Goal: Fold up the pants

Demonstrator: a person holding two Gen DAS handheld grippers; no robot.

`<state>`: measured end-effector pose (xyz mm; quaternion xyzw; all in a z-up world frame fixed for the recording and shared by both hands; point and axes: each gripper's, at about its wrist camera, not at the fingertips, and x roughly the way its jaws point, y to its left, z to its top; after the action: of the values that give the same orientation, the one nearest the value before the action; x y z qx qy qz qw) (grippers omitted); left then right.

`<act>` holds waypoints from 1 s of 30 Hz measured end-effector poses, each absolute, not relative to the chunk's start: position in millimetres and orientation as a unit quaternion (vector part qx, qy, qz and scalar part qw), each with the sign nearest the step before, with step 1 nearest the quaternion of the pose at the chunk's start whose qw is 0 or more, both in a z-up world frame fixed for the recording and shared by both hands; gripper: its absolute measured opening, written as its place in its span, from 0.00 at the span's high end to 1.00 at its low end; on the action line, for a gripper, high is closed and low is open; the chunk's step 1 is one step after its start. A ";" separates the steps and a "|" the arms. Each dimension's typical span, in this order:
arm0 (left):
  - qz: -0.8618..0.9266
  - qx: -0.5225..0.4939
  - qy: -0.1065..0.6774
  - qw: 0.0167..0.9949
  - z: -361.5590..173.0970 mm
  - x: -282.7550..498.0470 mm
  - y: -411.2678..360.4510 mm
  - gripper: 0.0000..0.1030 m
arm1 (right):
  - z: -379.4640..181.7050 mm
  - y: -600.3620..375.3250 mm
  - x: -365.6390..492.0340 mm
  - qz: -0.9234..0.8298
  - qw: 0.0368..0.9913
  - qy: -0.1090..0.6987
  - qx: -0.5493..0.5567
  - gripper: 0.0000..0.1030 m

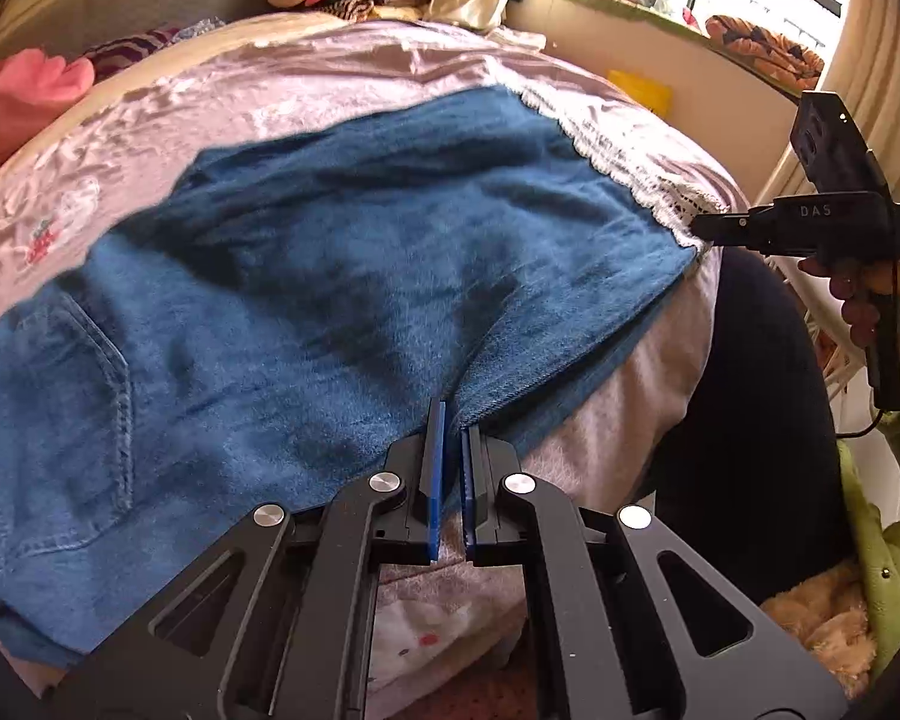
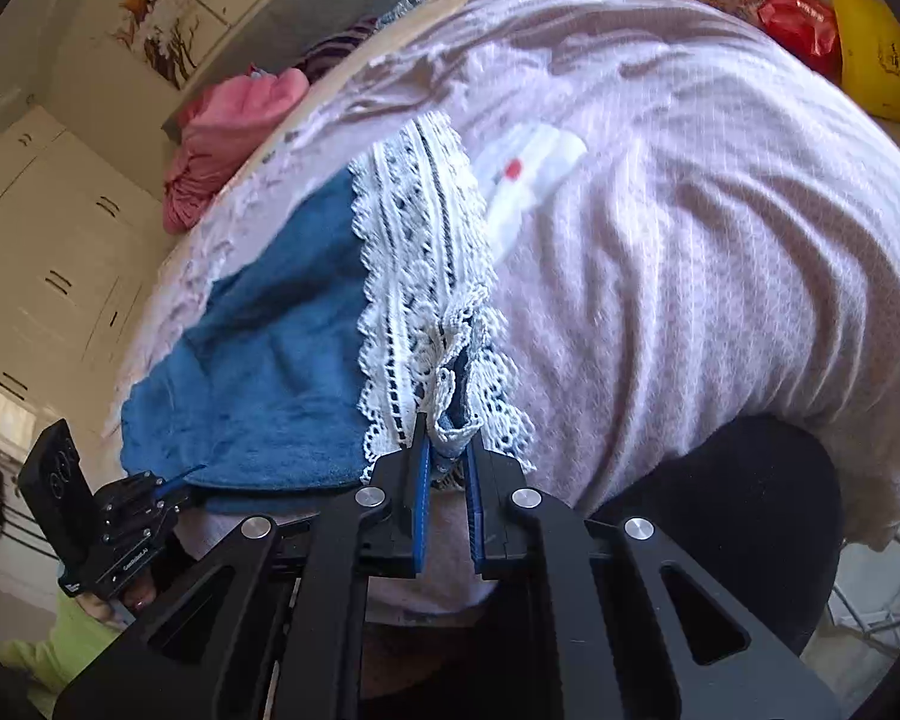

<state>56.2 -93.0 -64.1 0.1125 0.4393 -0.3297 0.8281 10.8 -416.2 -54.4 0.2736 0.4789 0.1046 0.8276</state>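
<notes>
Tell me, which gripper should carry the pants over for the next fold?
Probably the right gripper: it is shut on the lace hem, the free end of the blue pants. The left gripper is shut on the near edge, mid-length, better for holding it in place.

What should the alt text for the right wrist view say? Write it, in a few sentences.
The right tongs are shut on the white lace hem of blue denim pants spread on a pale pink bedspread. At lower left, the left tongs pinch the pants' near edge. Pink clothing lies at the bed's far edge.
</notes>
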 end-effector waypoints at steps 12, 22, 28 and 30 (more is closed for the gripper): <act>-0.324 0.118 0.445 0.827 -68.7 52.6 -94.0 1.00 | -10.4 -415.1 -6.1 0.072 0.876 0.435 0.194 0.68; -0.334 0.100 0.446 0.824 -58.1 40.4 -85.1 0.99 | -27.8 -334.6 38.0 0.142 0.860 0.484 0.079 0.66; -0.350 0.073 0.420 0.834 -31.1 38.2 -75.4 0.75 | -48.8 -334.7 37.4 0.149 0.848 0.501 0.092 0.66; -0.344 0.069 0.426 0.834 -36.1 43.5 -75.1 0.67 | -49.8 -337.6 37.7 0.151 0.847 0.500 0.101 0.66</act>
<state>43.5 -75.1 -36.1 0.0688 0.4265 -0.3440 0.8337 37.7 -337.6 -49.8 0.1006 0.5000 0.1511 0.8468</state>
